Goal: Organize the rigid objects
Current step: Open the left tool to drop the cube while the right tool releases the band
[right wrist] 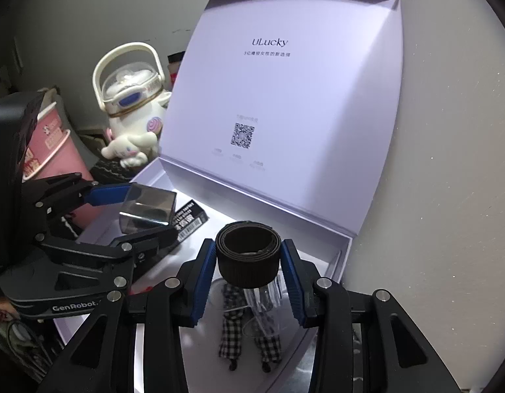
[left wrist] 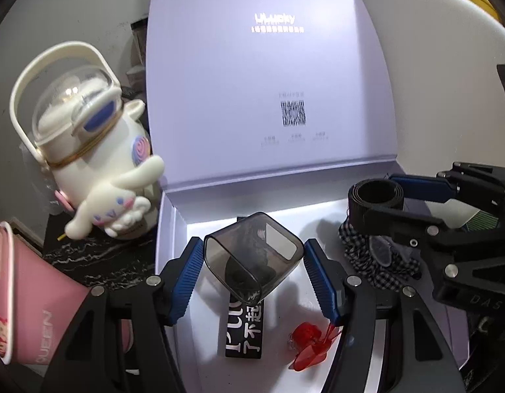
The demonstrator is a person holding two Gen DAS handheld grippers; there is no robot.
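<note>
An open white box (left wrist: 169, 229) lies below both grippers, its lid (left wrist: 269, 82) standing up behind. My left gripper (left wrist: 252, 252) is shut on a smoky grey see-through square cup (left wrist: 249, 258) and holds it tilted over the box floor. My right gripper (right wrist: 248, 252) is shut on a rolled black strap (right wrist: 247, 255), hanging over the box's right end. In the right wrist view the left gripper (right wrist: 138, 213) shows with the cup (right wrist: 147, 209). In the box lie a black tag with white characters (left wrist: 244, 330), a red plastic piece (left wrist: 309, 344) and a checkered cloth (right wrist: 239, 324).
A white character bottle with a handle (left wrist: 88, 150) and a pink paper cup (left wrist: 29, 294) stand left of the box on a dark marbled surface (left wrist: 88, 262). A large white rounded surface (right wrist: 449, 163) rises to the right of the box.
</note>
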